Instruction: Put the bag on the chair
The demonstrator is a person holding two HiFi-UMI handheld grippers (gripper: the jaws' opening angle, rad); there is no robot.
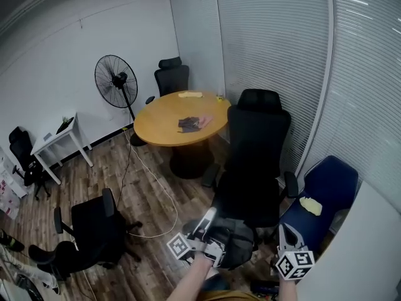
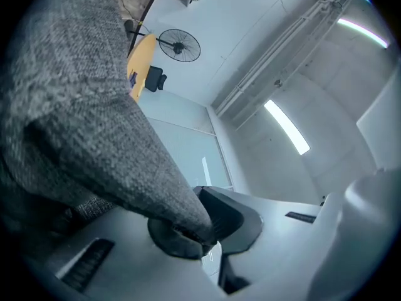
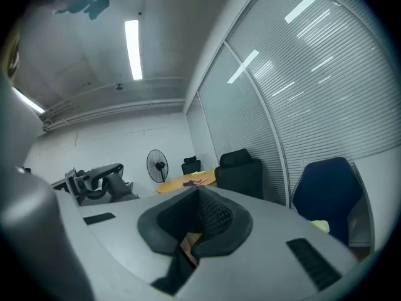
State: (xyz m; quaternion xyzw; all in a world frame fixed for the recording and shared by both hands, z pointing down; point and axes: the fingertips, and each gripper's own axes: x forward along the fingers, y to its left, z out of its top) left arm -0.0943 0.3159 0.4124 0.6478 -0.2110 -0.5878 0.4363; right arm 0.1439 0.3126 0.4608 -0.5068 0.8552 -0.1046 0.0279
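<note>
A dark grey fabric bag (image 1: 236, 244) hangs low in front of me, just behind the seat of a tall black office chair (image 1: 255, 158). My left gripper (image 1: 209, 221) is shut on the bag's upper edge. In the left gripper view the grey weave of the bag (image 2: 81, 105) fills the left side and runs down into the closed left gripper (image 2: 202, 242). My right gripper (image 1: 282, 234) hangs to the right of the bag, apart from it. In its own view the right gripper (image 3: 196, 232) has its pads together with nothing held, and the black chair (image 3: 241, 168) stands ahead.
A blue chair (image 1: 326, 190) with a pale yellow thing (image 1: 311, 205) on its seat stands at the right by the blinds. A round wooden table (image 1: 169, 127), a standing fan (image 1: 116, 80), another black chair (image 1: 94, 231), a white side table (image 1: 59, 137) and a floor cable (image 1: 150, 180) lie beyond.
</note>
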